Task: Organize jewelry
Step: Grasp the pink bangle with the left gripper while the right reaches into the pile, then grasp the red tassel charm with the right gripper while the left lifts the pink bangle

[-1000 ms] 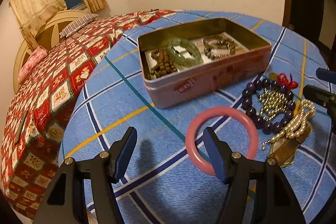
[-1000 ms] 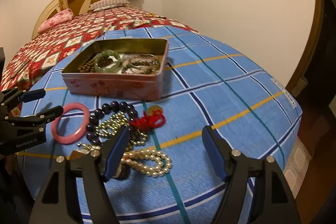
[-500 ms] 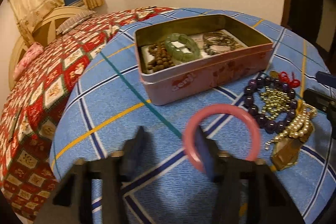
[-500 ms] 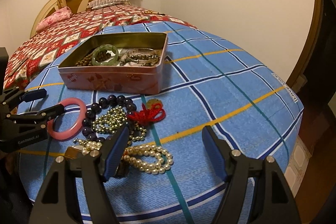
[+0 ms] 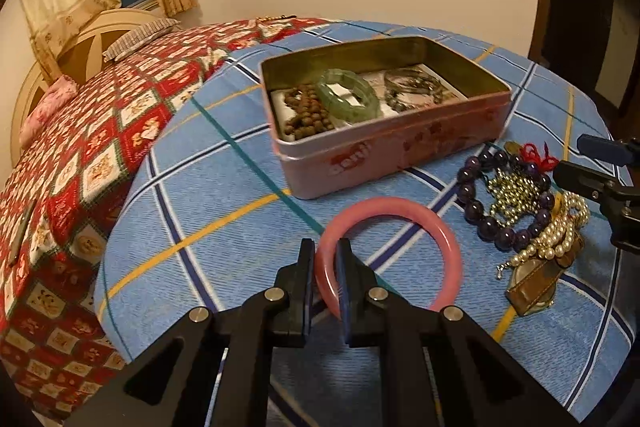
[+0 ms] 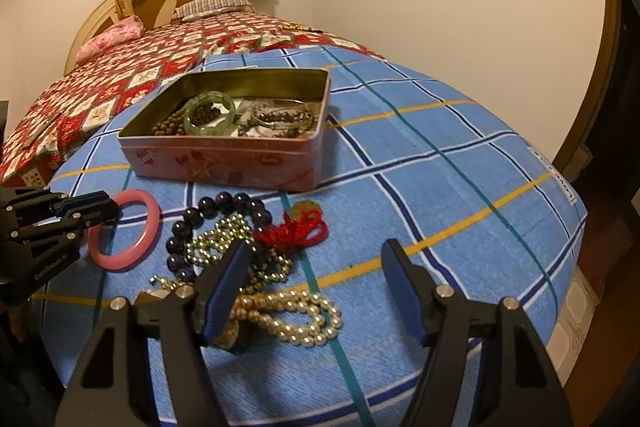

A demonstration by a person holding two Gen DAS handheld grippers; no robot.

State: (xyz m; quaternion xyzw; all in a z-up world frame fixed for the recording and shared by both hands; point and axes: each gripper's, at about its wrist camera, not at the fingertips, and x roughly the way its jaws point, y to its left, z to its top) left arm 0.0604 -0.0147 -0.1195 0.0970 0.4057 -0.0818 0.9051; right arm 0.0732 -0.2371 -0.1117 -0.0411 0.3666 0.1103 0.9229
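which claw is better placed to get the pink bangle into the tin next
Left. The left claw is closing with the pink bangle rim already between its pads. The right claw is closing on nothing above the pearl strand. The tin sits just beyond.

Both wrist cameras look forward and down along their fingers, close over the bed. Both views share the tin (image 5: 384, 131) and the pink bangle (image 6: 128, 231), seen from opposite sides.

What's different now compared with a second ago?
The left tongs, wide open a second ago, are closing on the near rim of the pink bangle, which sits between the pads. The right tongs stay open over the loose jewelry; the tin and its contents are unmoved.
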